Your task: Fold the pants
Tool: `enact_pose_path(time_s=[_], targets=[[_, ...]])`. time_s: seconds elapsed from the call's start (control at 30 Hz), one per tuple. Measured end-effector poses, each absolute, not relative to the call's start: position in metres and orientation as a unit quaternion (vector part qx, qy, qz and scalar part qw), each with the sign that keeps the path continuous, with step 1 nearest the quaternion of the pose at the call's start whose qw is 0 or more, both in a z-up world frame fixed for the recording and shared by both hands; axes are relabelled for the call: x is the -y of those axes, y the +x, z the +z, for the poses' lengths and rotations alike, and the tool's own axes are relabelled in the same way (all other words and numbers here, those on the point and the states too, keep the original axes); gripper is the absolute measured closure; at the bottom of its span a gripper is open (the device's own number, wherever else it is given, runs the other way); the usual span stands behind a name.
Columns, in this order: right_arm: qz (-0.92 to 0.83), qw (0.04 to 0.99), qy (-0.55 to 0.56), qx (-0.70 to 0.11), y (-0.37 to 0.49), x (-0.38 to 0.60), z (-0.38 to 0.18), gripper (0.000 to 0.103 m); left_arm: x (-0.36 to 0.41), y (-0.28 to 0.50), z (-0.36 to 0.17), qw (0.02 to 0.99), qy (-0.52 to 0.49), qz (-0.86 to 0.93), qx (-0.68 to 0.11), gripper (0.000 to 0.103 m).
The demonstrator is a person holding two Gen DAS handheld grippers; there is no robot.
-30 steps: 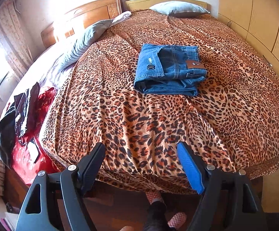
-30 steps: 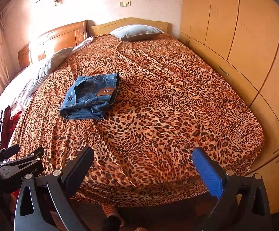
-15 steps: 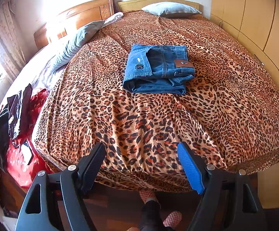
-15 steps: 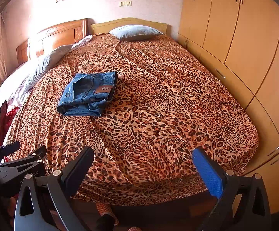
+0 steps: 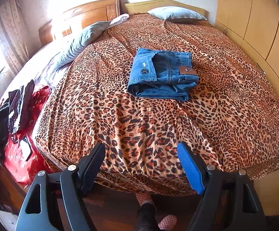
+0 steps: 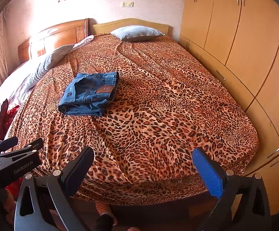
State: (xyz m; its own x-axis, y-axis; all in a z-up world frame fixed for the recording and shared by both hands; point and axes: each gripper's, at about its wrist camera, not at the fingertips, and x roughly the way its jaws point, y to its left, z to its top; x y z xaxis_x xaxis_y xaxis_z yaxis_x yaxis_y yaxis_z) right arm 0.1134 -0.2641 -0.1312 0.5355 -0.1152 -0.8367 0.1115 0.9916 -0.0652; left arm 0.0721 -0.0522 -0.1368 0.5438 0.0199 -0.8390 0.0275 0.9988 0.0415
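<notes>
Blue denim pants (image 5: 162, 73) lie folded into a compact rectangle on the leopard-print bed (image 5: 139, 125), brown leather waist patch facing up. They also show in the right wrist view (image 6: 90, 94), left of the bed's middle. My left gripper (image 5: 141, 152) is open and empty, held back over the foot edge of the bed, well short of the pants. My right gripper (image 6: 143, 156) is open and empty, also at the foot edge. The left gripper's body shows at the left edge of the right wrist view (image 6: 14, 159).
A grey pillow (image 5: 176, 14) lies at the headboard and a grey duvet (image 5: 81, 38) along the bed's left side. Red and dark clothes (image 5: 19, 119) are heaped on the left. Wooden wardrobes (image 6: 245, 48) line the right. My feet (image 5: 154, 211) stand on the floor below.
Both grippers have drawn back and up from the bed, so the pants look farther away. The pants have not moved. Both grippers stay open.
</notes>
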Motion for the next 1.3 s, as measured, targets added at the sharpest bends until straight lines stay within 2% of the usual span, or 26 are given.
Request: enact_pose_path(time_s=[1.1, 1.3], targets=[[-0.069, 0.872, 0.01, -0.484, 0.112, 0.276, -0.138, 0.001, 0.061, 0.08, -0.149, 0.866, 0.02, -0.012, -0.5, 0.026], [-0.067, 0.873, 0.008, -0.483, 0.113, 0.275, -0.138, 0.001, 0.063, 0.078, -0.147, 0.867, 0.021, -0.014, -0.498, 0.023]])
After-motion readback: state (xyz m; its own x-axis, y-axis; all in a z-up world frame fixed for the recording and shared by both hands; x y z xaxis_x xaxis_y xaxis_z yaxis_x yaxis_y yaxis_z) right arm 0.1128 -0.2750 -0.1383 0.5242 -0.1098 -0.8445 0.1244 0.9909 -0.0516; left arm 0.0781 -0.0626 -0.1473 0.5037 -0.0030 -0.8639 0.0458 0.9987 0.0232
